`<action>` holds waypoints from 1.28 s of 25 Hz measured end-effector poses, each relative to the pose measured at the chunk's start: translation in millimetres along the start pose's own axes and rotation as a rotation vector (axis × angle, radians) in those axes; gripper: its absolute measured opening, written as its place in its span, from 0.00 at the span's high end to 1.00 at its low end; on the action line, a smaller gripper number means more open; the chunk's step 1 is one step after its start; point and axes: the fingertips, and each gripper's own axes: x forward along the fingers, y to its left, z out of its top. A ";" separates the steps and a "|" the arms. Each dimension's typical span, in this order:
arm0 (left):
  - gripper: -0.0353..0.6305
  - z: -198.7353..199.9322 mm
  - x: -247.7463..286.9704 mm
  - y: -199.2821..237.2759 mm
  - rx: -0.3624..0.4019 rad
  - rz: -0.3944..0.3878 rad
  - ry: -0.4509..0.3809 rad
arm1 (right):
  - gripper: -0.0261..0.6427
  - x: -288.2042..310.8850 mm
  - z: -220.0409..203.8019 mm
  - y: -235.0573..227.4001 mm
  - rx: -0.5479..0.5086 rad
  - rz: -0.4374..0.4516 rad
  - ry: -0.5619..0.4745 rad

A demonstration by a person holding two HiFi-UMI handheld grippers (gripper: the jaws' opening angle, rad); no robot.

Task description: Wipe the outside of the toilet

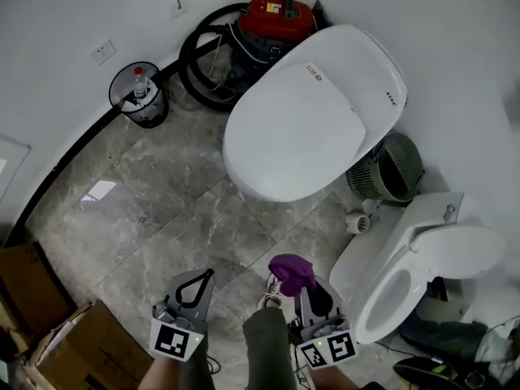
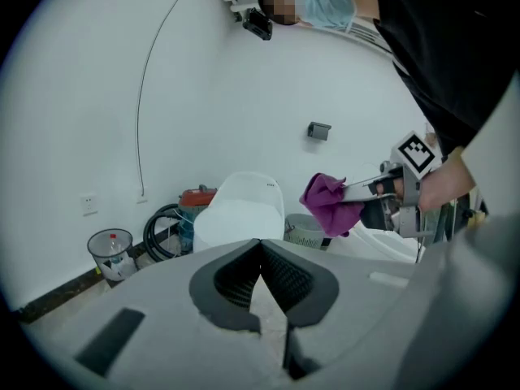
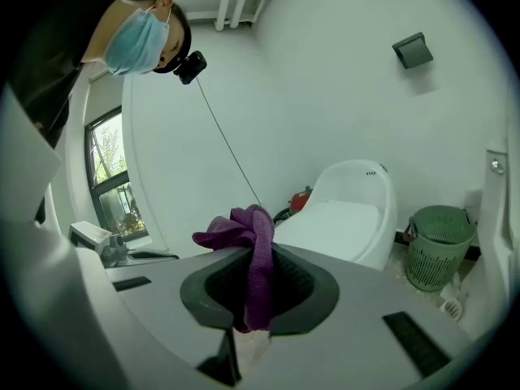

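1. Head view: left gripper (image 1: 205, 276) at frame bottom, jaws closed tip to tip, nothing in them; right gripper (image 1: 302, 289) beside it, jaws clamped on purple cloth (image 1: 291, 272), which bunches above the tips
2. Cardboard boxes (image 1: 73, 340) bottom left; floor (image 1: 162, 193) is grey marble tile w/ a glossy glare patch
3. Open toilet (image 1: 388, 295) just right of right gripper, lid up, apart from cloth
4. Closed-lid toilet (image 1: 313, 112) further ahead at centre, white, well apart from cloth
5. Green basket (image 1: 390, 167) between the 2 toilets; wire bin (image 1: 138, 96) w/ bottle far left; red vacuum (image 1: 276, 15) + black hose behind closed-lid toilet, by white wall (image 1: 455, 47)
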 end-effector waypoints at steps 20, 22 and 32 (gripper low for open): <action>0.94 291.0 -186.9 0.8 -0.021 0.080 -0.110 | 0.90 -92.7 266.2 125.5 -0.059 0.081 -0.158; 0.94 305.1 -204.5 3.3 0.003 0.096 -0.126 | 0.90 -100.4 277.5 137.7 -0.062 0.093 -0.167; 0.94 357.4 -281.2 8.6 0.086 0.126 -0.204 | 0.90 -123.3 316.6 196.0 -0.108 0.134 -0.209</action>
